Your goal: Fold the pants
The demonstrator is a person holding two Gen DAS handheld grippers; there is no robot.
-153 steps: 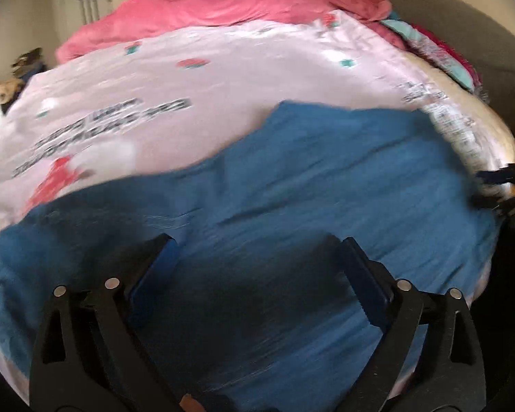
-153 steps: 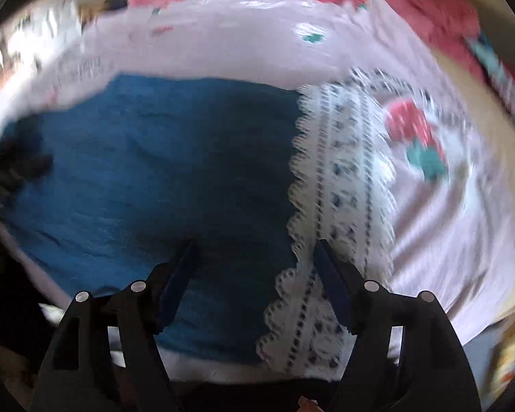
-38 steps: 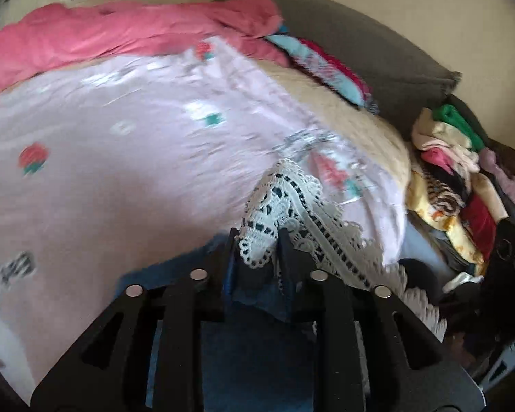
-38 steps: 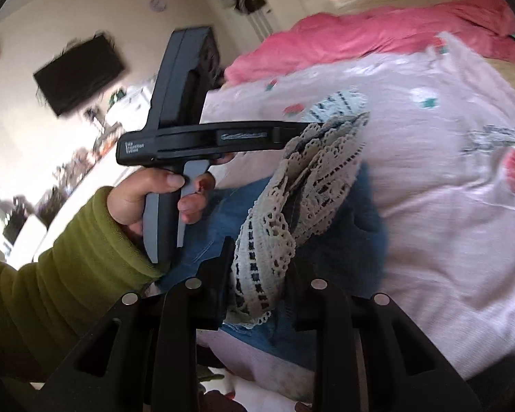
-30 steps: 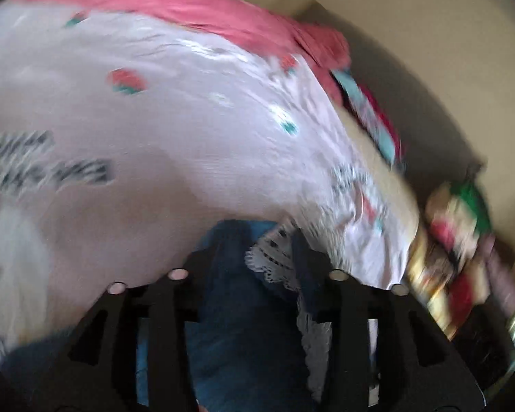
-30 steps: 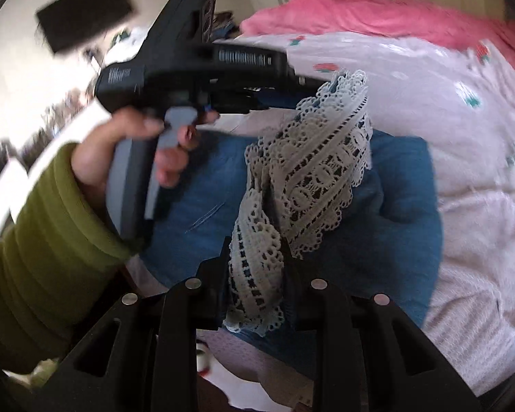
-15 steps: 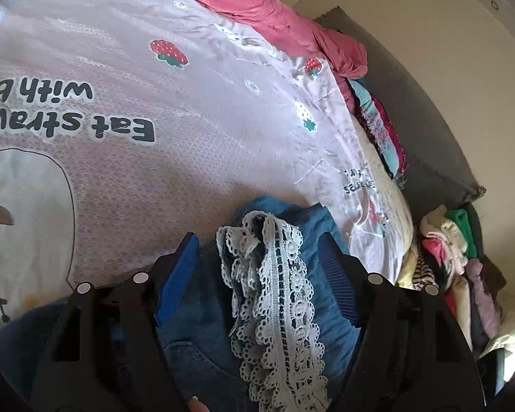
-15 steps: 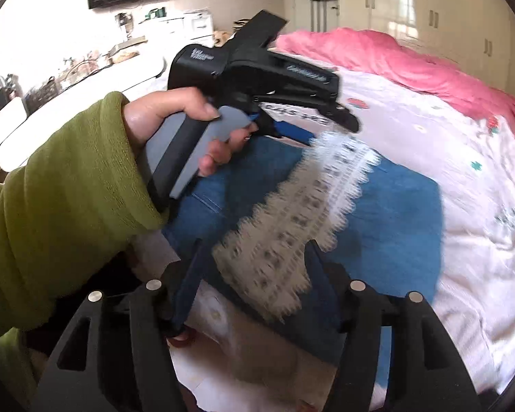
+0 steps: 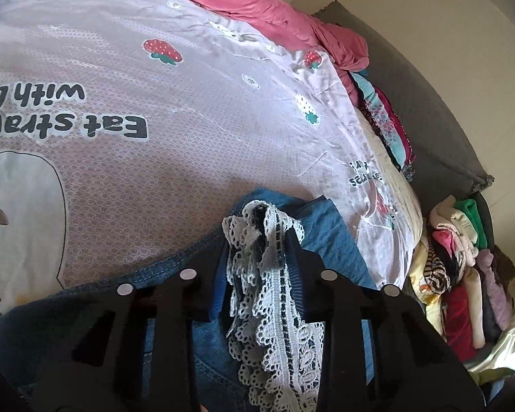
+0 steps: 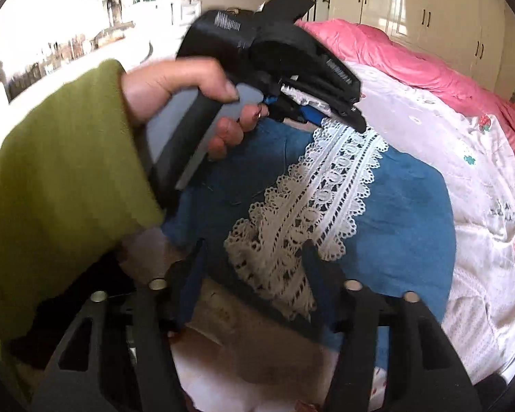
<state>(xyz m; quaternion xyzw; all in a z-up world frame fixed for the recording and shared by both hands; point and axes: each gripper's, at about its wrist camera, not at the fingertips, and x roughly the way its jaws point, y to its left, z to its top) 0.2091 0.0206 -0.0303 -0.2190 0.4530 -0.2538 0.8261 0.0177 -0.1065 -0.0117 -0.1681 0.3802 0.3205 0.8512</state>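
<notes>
Blue pants (image 9: 329, 237) lie bunched near the foot-side edge of the bed, on the pale strawberry-print bedsheet (image 9: 189, 110); all places below are given relative to the white lace trim (image 9: 274, 309) on the pants. Half a second ago both tongs stood wide, each with the lace loose between its fingers; a second ago both were nipped onto the same gathered lace held up off the bed. Now the left tongs (image 9: 257, 267) are closing back onto the far end of the lace, which bunches up into a crumpled tuft between the fingers (pads look pressed against it, so I judge it pinched). The right tongs (image 10: 254, 261) are also closing but still spread, with the near end of the lace lying between the fingers and no squeeze visible. In the right wrist view the person's hand (image 10: 185, 103) in a green sleeve (image 10: 58, 185) holds the left tool just beyond the lace's far end. Reading: a re-grip in progress after a brief release, probably to pull the hem taut for the next fold; the fold is not yet laid flat. The pants look like soft denim, stitched seam showing to the left of the lace, cloth rumpled and doubled over; the lace runs as a flat scalloped band across the blue in the right view. A pink duvet (image 9: 250, 3) lies well beyond the lace; a clothes pile (image 9: 463, 267) sits off to its right.
</notes>
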